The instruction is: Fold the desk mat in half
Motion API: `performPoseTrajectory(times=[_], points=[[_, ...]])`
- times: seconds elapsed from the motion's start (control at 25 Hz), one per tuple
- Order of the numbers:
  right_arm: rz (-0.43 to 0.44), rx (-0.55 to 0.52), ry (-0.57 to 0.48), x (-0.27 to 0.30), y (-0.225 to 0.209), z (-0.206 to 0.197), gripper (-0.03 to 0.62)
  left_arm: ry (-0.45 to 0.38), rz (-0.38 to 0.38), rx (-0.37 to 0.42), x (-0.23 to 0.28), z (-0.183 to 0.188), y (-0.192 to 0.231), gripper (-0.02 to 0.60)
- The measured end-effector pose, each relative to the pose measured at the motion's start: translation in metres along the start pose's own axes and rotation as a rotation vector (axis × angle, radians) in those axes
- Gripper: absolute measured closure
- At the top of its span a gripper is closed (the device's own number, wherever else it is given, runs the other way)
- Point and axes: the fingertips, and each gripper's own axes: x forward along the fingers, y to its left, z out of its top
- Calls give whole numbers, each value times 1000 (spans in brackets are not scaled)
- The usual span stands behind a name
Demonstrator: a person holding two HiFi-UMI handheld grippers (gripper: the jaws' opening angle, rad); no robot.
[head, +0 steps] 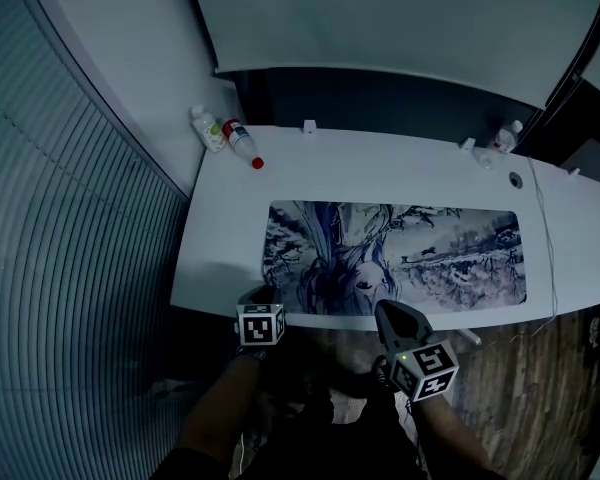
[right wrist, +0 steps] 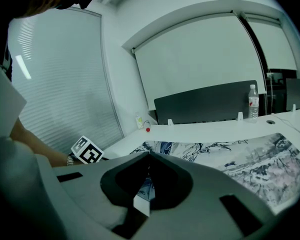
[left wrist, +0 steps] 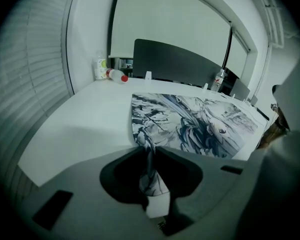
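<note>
White desk (head: pixel 220 258) bears the printed desk mat (head: pixel 450 253) flat along its near side, two bottles (head: pixel 226 138) far left — only the gripper views show the left gripper (left wrist: pixel 149 149) and right gripper (right wrist: pixel 150 160) each pinching the mat's near edge.

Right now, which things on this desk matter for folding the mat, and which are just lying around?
For the job: desk mat, left gripper and right gripper, both clamped on its near edge.
Lying about: green-label bottle, red-capped bottle, clear bottle at the far right, cable.
</note>
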Motion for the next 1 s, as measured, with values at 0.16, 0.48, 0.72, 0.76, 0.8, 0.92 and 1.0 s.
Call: performPoseTrajectory(times=[0.16,0.48,0.72,0.76,0.8,0.92,1.0], points=[[-9,12,-6,-4,-5,1,571,-39,1,4,-9,8,-5,512],[-32,41,-26,-12,-10,0,571,-119,-49,4,-28,27,-27,531],[-50,54,-44,-21,-13,3,571,-181,-113,12,-46,48,-53,535],[-55,56,-47,-23,-14,3,571,-190,-125,13,-48,52,-59,535],[-61,60,-51,-26,-15,3,571,-199,-137,13,-51,55,-63,535],[-82,67,-64,-33,-18,5,571,-222,-174,17,-56,64,-78,535],[-100,71,-73,-39,-22,5,571,-232,-196,26,-59,69,-88,537]])
